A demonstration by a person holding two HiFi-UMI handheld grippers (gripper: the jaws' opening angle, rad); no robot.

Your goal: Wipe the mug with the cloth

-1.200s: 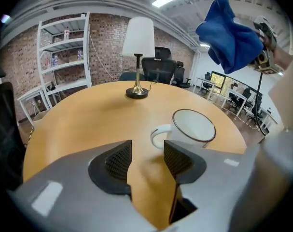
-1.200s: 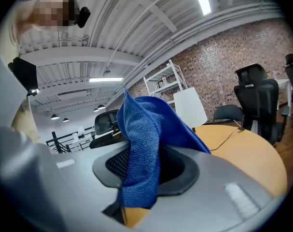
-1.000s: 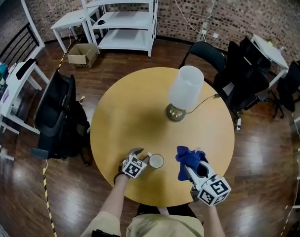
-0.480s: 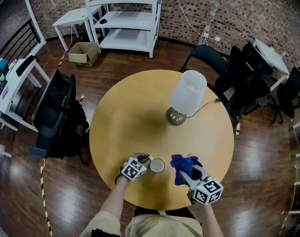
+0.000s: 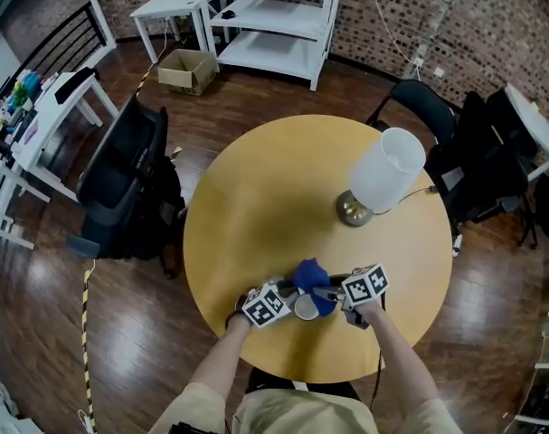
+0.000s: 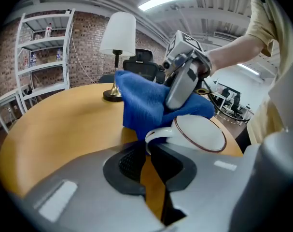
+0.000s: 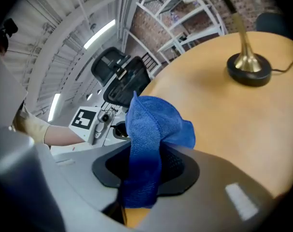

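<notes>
A white mug (image 6: 200, 135) with a brown rim is near the front edge of the round wooden table (image 5: 256, 206). My left gripper (image 6: 148, 151) is shut on its handle (image 6: 158, 135). In the head view the mug (image 5: 306, 309) lies between both grippers, with my left gripper (image 5: 286, 298) on its left. My right gripper (image 7: 144, 164) is shut on a blue cloth (image 7: 148, 129), which hangs out of its jaws. The cloth (image 5: 310, 278) drapes over the mug's far side, and in the left gripper view the cloth (image 6: 144, 103) hides that side. My right gripper (image 5: 328, 290) reaches in from the right.
A lamp with a white shade (image 5: 387, 170) and a brass base (image 5: 354, 209) stands at the table's right, its cord trailing off the edge. A black office chair (image 5: 125, 183) is left of the table, another chair (image 5: 419, 107) behind it. White shelves (image 5: 274, 16) stand at the back.
My right gripper has swung left with the cloth and laid it against the mug. My left gripper has shut on the mug's handle. The head camera has shifted.
</notes>
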